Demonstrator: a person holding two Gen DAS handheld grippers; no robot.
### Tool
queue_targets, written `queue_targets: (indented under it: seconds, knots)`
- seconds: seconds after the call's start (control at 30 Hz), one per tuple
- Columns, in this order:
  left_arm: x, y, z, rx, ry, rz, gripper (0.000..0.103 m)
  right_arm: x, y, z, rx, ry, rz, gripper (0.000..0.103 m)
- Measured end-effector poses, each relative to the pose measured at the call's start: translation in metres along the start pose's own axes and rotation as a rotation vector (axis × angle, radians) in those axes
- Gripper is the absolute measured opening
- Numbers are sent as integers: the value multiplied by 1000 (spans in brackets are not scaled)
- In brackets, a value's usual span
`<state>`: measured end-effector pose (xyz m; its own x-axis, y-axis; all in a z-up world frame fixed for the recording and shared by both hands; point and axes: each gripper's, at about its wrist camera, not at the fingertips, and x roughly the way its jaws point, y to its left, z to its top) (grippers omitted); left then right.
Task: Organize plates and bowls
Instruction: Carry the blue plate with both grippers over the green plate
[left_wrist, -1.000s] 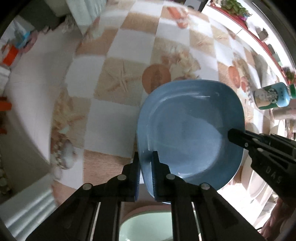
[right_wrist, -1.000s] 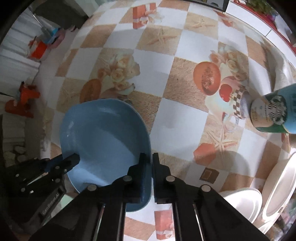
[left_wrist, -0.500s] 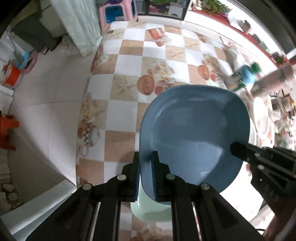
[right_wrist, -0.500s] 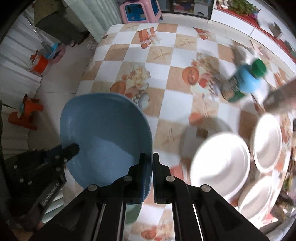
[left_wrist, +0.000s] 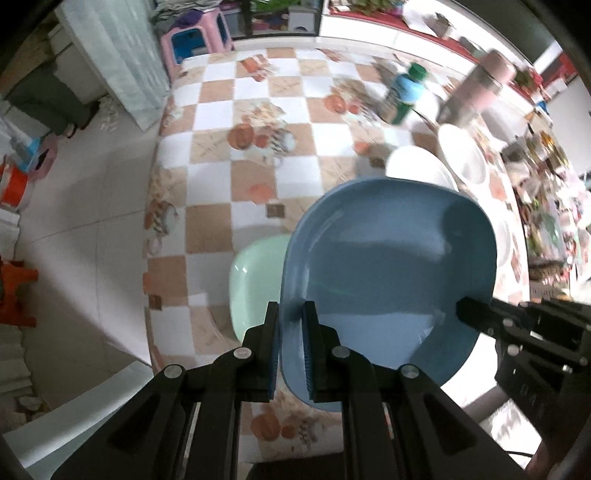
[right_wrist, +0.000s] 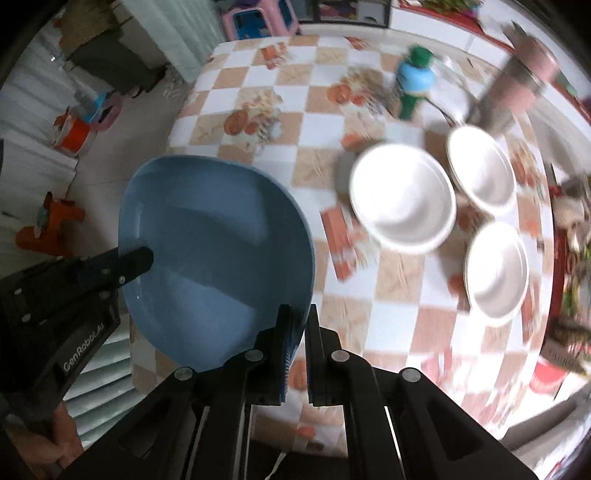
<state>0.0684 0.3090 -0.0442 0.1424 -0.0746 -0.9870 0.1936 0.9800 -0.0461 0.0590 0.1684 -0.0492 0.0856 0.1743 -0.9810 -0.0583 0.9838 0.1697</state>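
Left wrist view: the blue rounded-square plastic plate (left_wrist: 388, 266) has climbed well clear of the checked tablecloth (left_wrist: 221, 155) in the last second, uncovering a mint-green plate (left_wrist: 255, 273) beneath. A carry, I'd judge. Left gripper (left_wrist: 291, 347) and right gripper (right_wrist: 300, 354) both pinch opposite rims. It's tilted, hollow facing up; no clear long axis.

At the lower left of your right wrist view, the left gripper (right_wrist: 135, 258) carries the white word "GenRobot.AI" on its body.
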Motion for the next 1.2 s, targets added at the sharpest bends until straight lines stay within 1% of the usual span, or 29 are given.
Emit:
queue_targets:
  seconds: [0.07, 0.17, 0.37, 0.57, 0.67, 0.77, 0.83, 0.9, 0.97, 1.07, 1.2]
  knots:
    - [-4, -5, -7, 2, -2, -7, 12, -5, -4, -9, 15, -6, -5, 8]
    - [-11, -7, -14, -32, -7, -21, 12, -15, -10, -16, 18, -27, 3, 8]
    - [-24, -13, -26, -88, -30, 25, 12, -25, -18, -21, -12, -51, 58, 8]
    - [-30, -15, -45, -139, -18, 67, 12, -27, -22, -35, -52, -61, 132, 8]
    - [-33, -9, -52, -169, -11, 75, 12, -24, -26, -39, -41, -62, 206, 8]
    - [-33, -2, -54, -181, -14, 75, 12, -23, -23, -43, -48, -61, 239, 8]
    - [-31, 2, -52, -182, -14, 64, 12, -20, -17, -44, -64, -51, 238, 7]
    - [-26, 7, -50, -178, -7, 37, 12, -18, -15, -43, -65, -50, 230, 5]
    - [-20, 11, -46, -165, 10, 17, 12, -17, -16, -40, -44, -54, 230, 5]
    - [-12, 18, -40, -124, 21, 9, 12, -11, -15, -35, -10, -46, 215, 5]
    - [6, 35, -38, -118, 59, -22, 12, 3, -4, -27, 25, -31, 181, 5]
